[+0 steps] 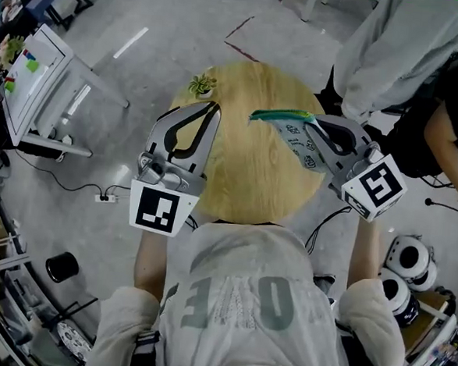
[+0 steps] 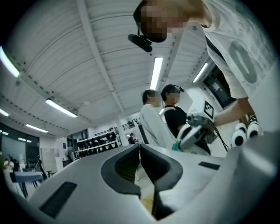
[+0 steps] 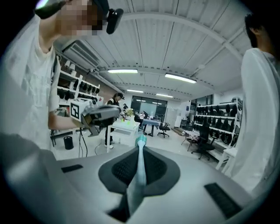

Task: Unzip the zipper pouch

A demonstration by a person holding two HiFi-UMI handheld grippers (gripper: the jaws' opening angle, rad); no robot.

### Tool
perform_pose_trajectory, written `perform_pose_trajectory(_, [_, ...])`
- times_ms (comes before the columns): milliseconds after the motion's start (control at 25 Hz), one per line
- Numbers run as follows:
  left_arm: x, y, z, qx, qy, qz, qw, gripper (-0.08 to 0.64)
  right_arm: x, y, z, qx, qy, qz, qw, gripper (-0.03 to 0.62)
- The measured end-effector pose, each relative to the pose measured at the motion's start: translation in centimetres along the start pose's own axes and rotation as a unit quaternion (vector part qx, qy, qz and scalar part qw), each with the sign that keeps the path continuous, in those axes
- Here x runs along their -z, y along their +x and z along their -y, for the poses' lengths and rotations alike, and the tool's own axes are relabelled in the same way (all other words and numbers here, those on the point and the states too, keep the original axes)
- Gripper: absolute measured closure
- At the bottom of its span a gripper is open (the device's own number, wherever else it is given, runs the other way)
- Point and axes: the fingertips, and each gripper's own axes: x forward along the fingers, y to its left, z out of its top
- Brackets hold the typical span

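My right gripper (image 1: 317, 128) pinches the zipper pouch (image 1: 293, 134) over the round table (image 1: 245, 179). My left gripper (image 1: 210, 110) is pressed together, empty (apart from the pouch). Held by one edge only, the pouch may swing or slip out.

Head view steeply down; gripper views level, opposed, sharing left gripper (image 3: 116, 113), right gripper (image 2: 180, 141)
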Motion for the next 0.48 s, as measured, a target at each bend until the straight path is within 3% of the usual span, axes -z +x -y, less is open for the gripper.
perform_pose_trajectory(120, [-0.5,0.4,-2.5,-0.060,-0.056,0.036,0.9960,0.531,2.4,2.5,1.0,0.033,-0.018,-0.041,0.998,0.557])
perform_pose_trajectory(320, [0.8,0.0,-4.9,-0.132,-0.070,0.028,0.9884,0.531,6.7,7.0,1.8,0.075,-0.049,-0.118,0.989,0.557])
perform_pose_trajectory(480, [1.8,-0.8,-5.0,-0.157,-0.096,0.015,0.9829,0.531,10.2,9.5,2.1,0.096,-0.100,-0.181,0.974,0.556])
